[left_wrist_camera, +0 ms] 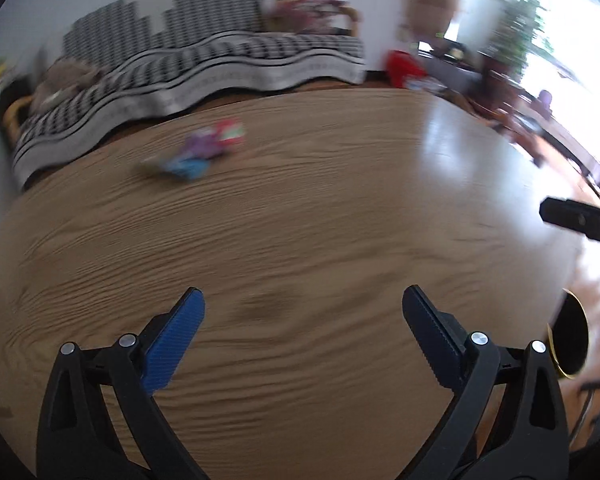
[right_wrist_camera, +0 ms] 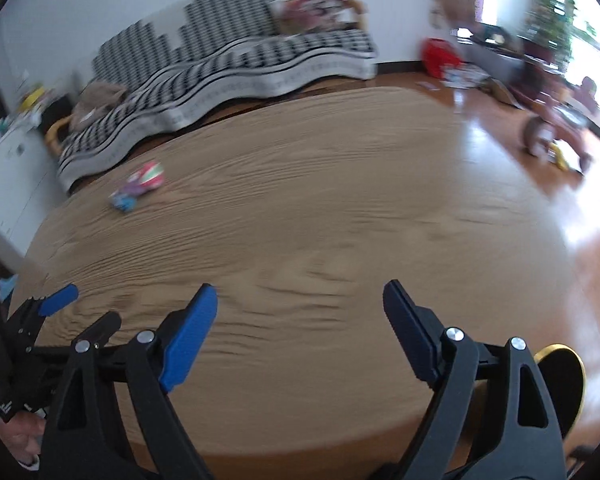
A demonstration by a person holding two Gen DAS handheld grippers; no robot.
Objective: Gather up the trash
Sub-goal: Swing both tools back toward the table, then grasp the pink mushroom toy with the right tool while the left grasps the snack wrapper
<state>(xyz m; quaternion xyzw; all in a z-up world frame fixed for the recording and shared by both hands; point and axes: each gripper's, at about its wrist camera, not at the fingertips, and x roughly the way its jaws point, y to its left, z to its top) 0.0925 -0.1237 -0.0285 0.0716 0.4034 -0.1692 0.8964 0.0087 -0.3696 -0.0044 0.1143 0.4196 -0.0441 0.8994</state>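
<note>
Tan woodgrain table (left_wrist_camera: 300, 216); checked sofa (left_wrist_camera: 204, 60)

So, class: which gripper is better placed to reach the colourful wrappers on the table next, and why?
Probably the left. Both the left gripper and the right gripper are open and empty, but the wrappers lie on the table's far left side.

No text, label, brand, number or sign can be read in either view. The small heap of crumpled pink, purple and blue snack wrappers (left_wrist_camera: 204, 152) on the round wood-grain table (left_wrist_camera: 320, 220) carries coloured print, but motion blur smears it past reading. Pale marks along the border of the black-and-white checked sofa cover (right_wrist_camera: 236, 68) are equally unreadable.
</note>
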